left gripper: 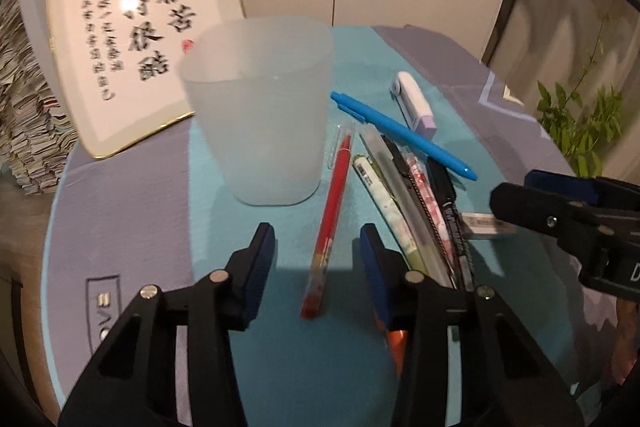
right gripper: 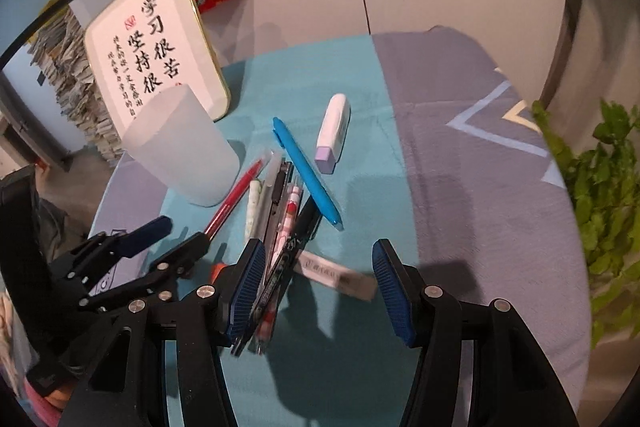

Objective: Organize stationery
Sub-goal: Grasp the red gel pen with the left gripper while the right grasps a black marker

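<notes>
Left wrist view: the left tongs hang spread over the red pen, apparently to pinch it for the frosted cup just left. The right tongs, also spread and empty, straddle a small eraser on the worktop.

A gold-framed calligraphy board carries large brushed characters reading 学习很苦 and 坚持很…, its last character hidden behind the frosted cup; the smaller columns are illegible. Print on the white eraser is too blurred to read.
</notes>
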`<state>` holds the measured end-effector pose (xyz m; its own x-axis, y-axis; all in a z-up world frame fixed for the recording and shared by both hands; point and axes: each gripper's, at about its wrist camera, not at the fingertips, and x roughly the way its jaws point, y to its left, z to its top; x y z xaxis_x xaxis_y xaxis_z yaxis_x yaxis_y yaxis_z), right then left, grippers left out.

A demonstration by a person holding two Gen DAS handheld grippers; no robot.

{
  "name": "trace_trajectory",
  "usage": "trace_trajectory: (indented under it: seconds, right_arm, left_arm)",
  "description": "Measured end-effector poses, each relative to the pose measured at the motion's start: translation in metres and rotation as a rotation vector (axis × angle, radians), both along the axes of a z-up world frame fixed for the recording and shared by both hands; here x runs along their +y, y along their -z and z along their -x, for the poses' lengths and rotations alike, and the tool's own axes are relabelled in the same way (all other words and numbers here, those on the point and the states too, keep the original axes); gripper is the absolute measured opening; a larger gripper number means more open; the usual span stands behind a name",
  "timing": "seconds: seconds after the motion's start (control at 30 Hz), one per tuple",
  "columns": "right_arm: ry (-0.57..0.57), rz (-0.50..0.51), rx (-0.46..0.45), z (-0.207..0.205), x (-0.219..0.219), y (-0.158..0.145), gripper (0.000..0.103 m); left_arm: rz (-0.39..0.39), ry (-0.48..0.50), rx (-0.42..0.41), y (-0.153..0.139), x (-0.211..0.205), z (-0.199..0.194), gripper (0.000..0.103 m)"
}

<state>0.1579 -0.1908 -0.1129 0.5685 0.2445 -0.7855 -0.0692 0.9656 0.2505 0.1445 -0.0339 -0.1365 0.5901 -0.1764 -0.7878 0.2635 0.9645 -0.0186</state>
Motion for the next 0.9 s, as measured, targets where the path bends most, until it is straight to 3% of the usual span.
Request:
trace_trajectory:
  seconds: [0.27,0.53,0.9]
  right_arm:
    - [-0.066,0.021,0.083,-0.025,0.019,0.022,0.043]
    - [-0.118,0.022,0.092,-0.024,0.028,0.026,0.011]
    - [-0.153,0.042,0.109,0.022,0.028,0.01,0.011]
  left_arm:
    - [-0.011,0.018,0.005,0.01,-0.004,-0.014,0.011]
    - [0.007,0.024,0.019,0.007,0.001,-0.002,0.008]
    - [0.015,-0.003,0.024,-0.002,0.031,0.057,0.008]
